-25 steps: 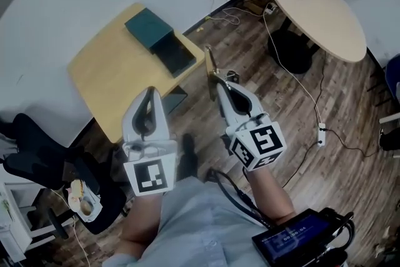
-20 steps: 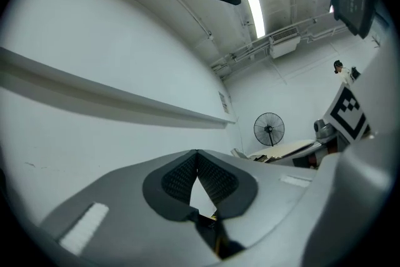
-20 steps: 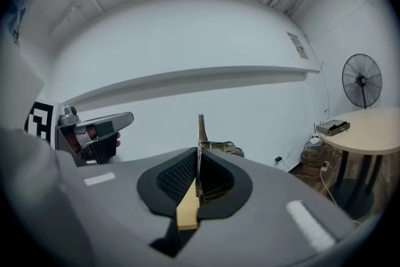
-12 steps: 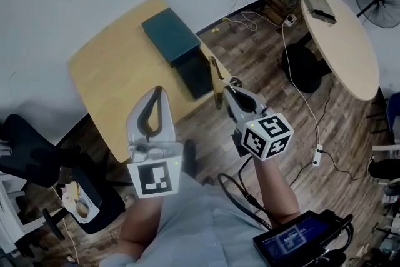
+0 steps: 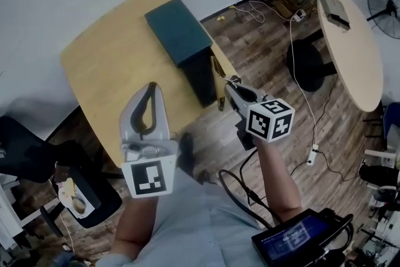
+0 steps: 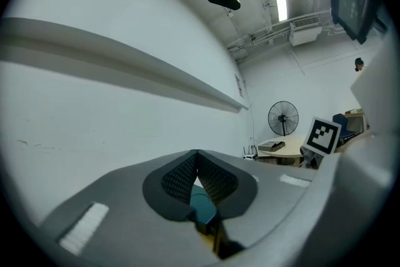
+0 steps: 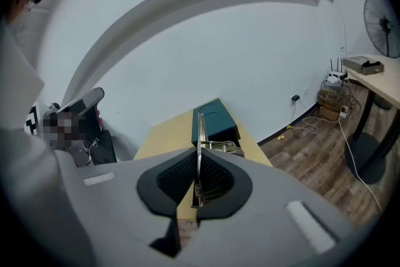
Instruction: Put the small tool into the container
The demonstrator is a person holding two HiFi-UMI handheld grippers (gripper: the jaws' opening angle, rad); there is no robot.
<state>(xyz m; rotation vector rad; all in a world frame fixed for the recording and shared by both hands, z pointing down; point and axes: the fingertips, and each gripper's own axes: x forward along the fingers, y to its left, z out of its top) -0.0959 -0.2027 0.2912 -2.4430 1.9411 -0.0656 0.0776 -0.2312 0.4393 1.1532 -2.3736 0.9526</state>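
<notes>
My right gripper [image 5: 229, 87] is shut on a small brass-coloured metal tool [image 5: 216, 68], which sticks out past the fingertips toward the container. The container is a dark teal box [image 5: 180, 31] with a darker open part [image 5: 201, 78], lying at the right edge of a wooden table [image 5: 106, 72]. In the right gripper view the thin tool [image 7: 200, 134] stands on edge between the pads of that gripper [image 7: 199, 162], with the box [image 7: 215, 120] beyond it. My left gripper [image 5: 151, 89] hovers over the table's near edge, shut and empty; its tips [image 6: 196, 157] touch.
A round light table [image 5: 350, 53] with a flat device on it stands at the right, a fan [image 5: 384, 0] beyond it. Cables and a power strip [image 5: 312, 150] lie on the wooden floor. A black chair [image 5: 25, 153] is at the left. A screen unit [image 5: 300, 237] hangs at the person's waist.
Both grippers have come closer to the wooden table. The right one has carried the tool up to the box's near end. Both have stayed shut.
</notes>
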